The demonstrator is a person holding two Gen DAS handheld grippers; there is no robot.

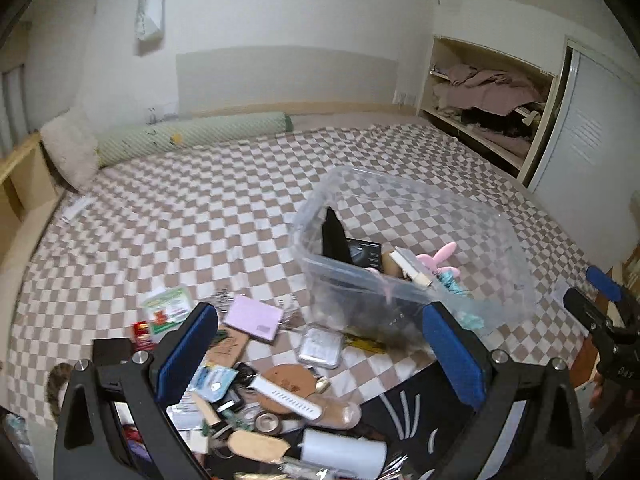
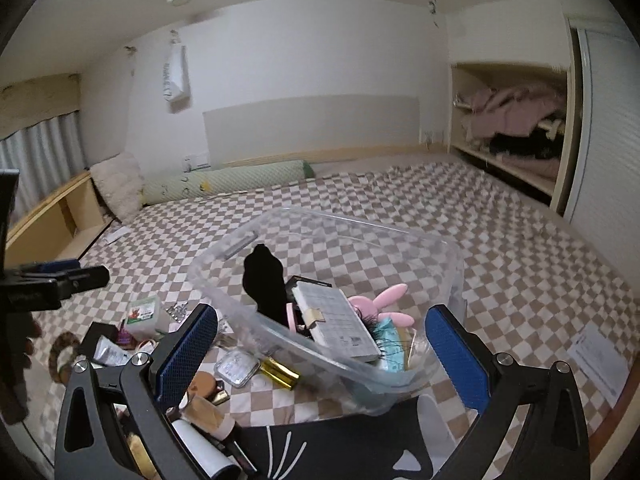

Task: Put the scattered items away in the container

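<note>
Checkered bedding covers the bed (image 1: 224,208), with a bolster (image 1: 192,136) at the far wall and an open closet (image 1: 492,96) at the far right. Left of the left hand-held gripper (image 1: 316,356) lie a green packet (image 1: 168,308) and a red packet (image 1: 143,334). Between its blue fingers (image 1: 186,354), which stand wide apart and empty, the clutter crowds together: a pink pad (image 1: 254,318), a tin (image 1: 320,346), a white watch (image 1: 288,396) and a white roll (image 1: 344,454). Just beyond its right finger sits the clear bin (image 1: 404,240), tilted, holding a black sock (image 1: 334,238), a bunny (image 1: 438,258) and a box (image 1: 412,268). The right hand-held gripper (image 2: 322,356) hovers over the bin's near rim, fingers likewise spread with nothing between them. A gold tube (image 2: 280,372) lies just left of the bin there. A paper (image 2: 596,356) rests far right.
</note>
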